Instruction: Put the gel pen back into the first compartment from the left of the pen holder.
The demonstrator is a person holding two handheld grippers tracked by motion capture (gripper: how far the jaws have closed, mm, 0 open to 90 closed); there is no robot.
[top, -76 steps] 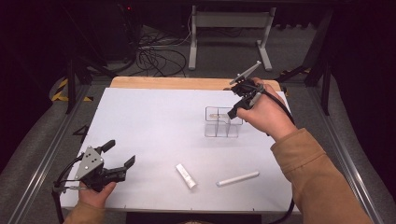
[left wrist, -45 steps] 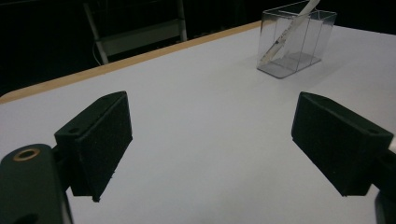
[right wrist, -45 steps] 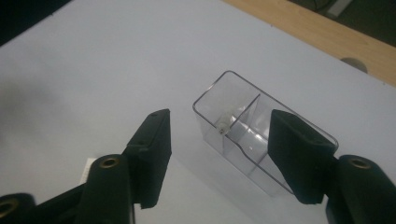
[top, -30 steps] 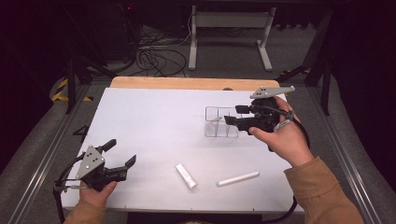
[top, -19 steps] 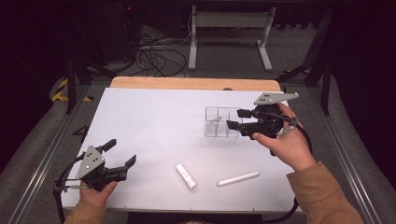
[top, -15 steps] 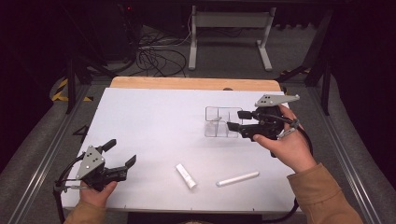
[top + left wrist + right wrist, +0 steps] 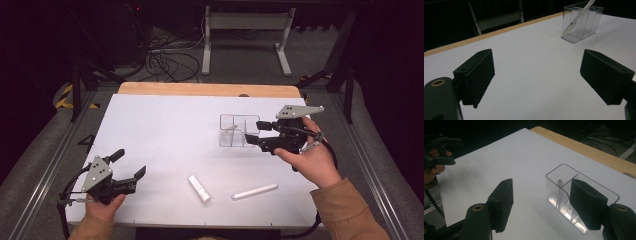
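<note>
Hovering beside clear box point(image 7: 238, 131), right claw point(image 7: 254, 132) empty, just widening, left claw point(image 7: 128, 164) apart

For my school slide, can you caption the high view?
Right gripper open beside a clear box; two white sticks wait.

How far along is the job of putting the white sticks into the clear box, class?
Done: one white stick leans inside the clear box. In hand: nothing; the right gripper sits beside the box, jaws just opening and empty, and the left gripper rests open near the table's front edge. Left: the short white stick and the long white stick lie on the table.
</note>
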